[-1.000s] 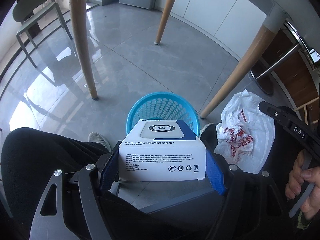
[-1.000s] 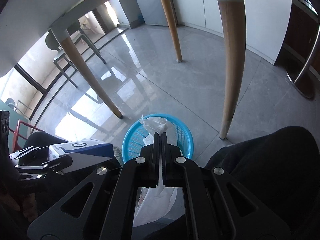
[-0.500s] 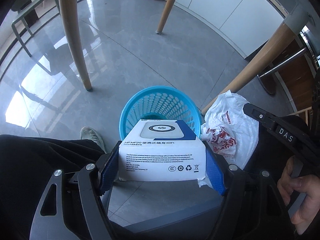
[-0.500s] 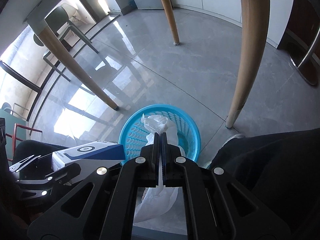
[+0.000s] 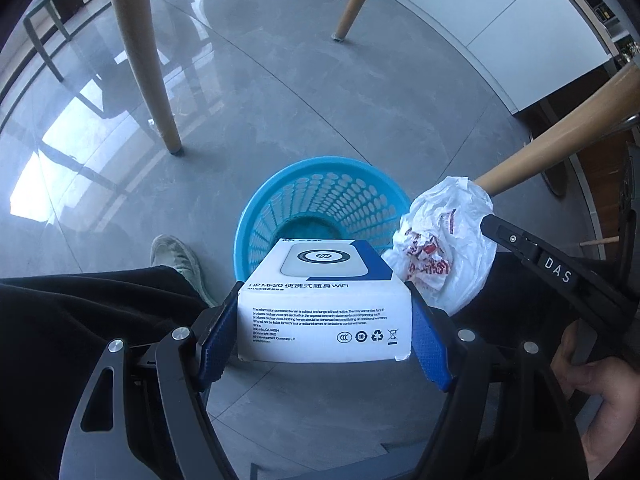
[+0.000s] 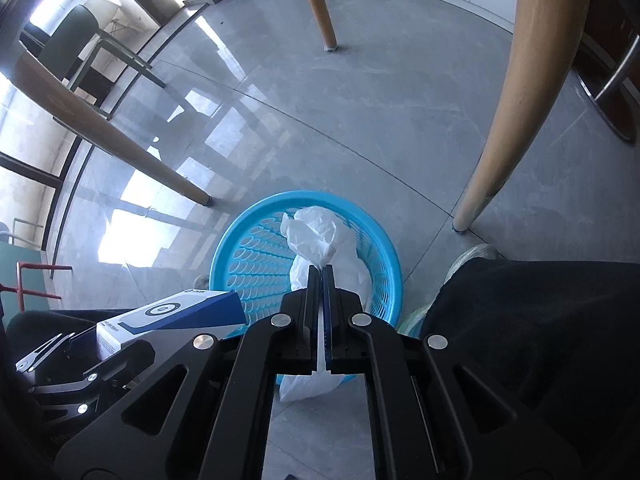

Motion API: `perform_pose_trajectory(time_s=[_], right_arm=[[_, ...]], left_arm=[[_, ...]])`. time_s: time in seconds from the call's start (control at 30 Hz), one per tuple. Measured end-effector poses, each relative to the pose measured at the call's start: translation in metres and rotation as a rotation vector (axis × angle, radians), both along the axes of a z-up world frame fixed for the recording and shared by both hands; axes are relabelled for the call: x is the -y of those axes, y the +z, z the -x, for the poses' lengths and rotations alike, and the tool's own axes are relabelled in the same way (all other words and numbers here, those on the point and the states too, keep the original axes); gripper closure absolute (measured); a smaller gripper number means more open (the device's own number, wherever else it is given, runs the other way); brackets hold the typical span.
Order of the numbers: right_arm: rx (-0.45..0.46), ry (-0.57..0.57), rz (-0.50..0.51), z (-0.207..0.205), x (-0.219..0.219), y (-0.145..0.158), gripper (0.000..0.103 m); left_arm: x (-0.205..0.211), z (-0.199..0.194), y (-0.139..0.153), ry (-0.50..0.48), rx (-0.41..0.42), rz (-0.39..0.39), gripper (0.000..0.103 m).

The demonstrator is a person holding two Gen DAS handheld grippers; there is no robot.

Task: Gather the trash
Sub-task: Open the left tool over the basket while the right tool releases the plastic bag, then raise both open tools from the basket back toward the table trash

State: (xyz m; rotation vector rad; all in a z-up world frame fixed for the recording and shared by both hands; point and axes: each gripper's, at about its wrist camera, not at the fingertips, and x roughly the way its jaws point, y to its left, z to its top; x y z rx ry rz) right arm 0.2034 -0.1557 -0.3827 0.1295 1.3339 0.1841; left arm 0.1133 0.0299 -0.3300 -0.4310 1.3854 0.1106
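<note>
My left gripper is shut on a white and blue HP WiFi box and holds it just over the near rim of a blue perforated trash basket on the floor. My right gripper is shut on a crumpled white plastic bag with red print, hanging over the basket. In the left wrist view the bag hangs at the basket's right rim, with the right gripper's arm behind it. In the right wrist view the box sits left of the basket.
Wooden table legs stand around the basket on a glossy grey tiled floor. The person's dark trouser legs and a shoe are close to the basket. A green chair stands at far left.
Both grippers have moved forward and down toward the basket, which now looks nearer and larger. The bag has come over the basket's rim. Both grips stay shut.
</note>
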Motion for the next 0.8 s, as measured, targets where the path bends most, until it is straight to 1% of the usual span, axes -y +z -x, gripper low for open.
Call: perform_pose_trajectory(time_s=[0.13,0.23,0.27,0.3,0.33,0.37,0.4,0.5,0.67,0.73,0.8], right_arm=[[-0.005,0.002,0.0,-0.002,0.0,-0.006,0.102],[-0.048,0.028,-0.022,-0.003,-0.004,-0.014,0.101],[-0.066,0.033,-0.024,-0.003,-0.005,-0.017,0.098],[-0.079,0.035,-0.029,-0.003,-0.005,-0.02,0.096],[-0.085,0.033,-0.031,-0.002,-0.005,-0.02,0.089],[-0.084,0.03,-0.029,-0.001,-0.005,-0.02,0.085],[-0.083,0.026,-0.028,-0.002,-0.004,-0.019,0.083],[-0.092,0.017,-0.026,0.001,-0.002,-0.017,0.082],[-0.086,0.02,-0.016,0.01,-0.001,-0.003,0.081],[-0.079,0.022,-0.018,0.015,0.002,0.006,0.077],[-0.078,0.027,-0.032,0.021,0.004,0.016,0.075]], left_arm=[[-0.002,-0.001,-0.003,0.012,-0.004,0.016,0.028],[0.0,-0.002,-0.003,0.0,0.009,0.041,0.028],[0.0,-0.003,-0.005,-0.005,0.009,0.061,0.027],[0.0,-0.003,-0.005,-0.005,0.005,0.075,0.02],[-0.001,-0.003,-0.005,0.001,0.004,0.076,0.016],[-0.003,-0.003,-0.004,0.009,0.012,0.073,0.015],[-0.005,-0.002,-0.002,0.018,0.02,0.071,0.015],[-0.009,-0.001,-0.001,0.039,0.029,0.067,0.015],[-0.011,0.002,0.005,0.047,0.034,0.053,0.017],[-0.013,0.004,0.009,0.044,0.043,0.044,0.017],[-0.013,0.008,0.016,0.041,0.053,0.027,0.017]])
